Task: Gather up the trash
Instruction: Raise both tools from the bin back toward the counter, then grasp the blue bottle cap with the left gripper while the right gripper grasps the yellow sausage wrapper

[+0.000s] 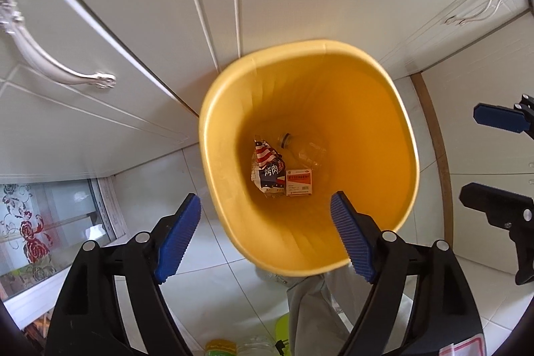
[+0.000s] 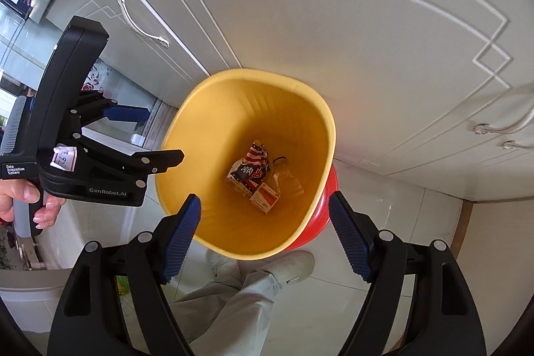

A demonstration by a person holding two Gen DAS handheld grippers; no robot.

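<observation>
A yellow trash bin (image 1: pixel 230 109) stands on the floor below me; it also shows in the right wrist view (image 2: pixel 233 109). At its bottom lie a striped snack wrapper (image 1: pixel 267 169), a small red and white box (image 1: pixel 299 182) and a clear plastic bottle (image 1: pixel 305 150). The wrapper (image 2: pixel 248 169) and the box (image 2: pixel 265 197) show in the right wrist view too. My left gripper (image 1: pixel 267 222) hangs open and empty above the bin's near rim. My right gripper (image 2: pixel 265 224) is open and empty above the bin. The left gripper (image 2: pixel 147 135) shows left of the bin in the right wrist view.
White cabinet doors (image 1: pixel 133 5) with silver handles (image 1: pixel 50 59) stand behind the bin. The floor is pale tile (image 1: pixel 217 289). The person's grey trouser leg and shoe (image 2: pixel 293 266) are beside the bin. A glass door with a flower pattern (image 1: pixel 30 222) is at the left.
</observation>
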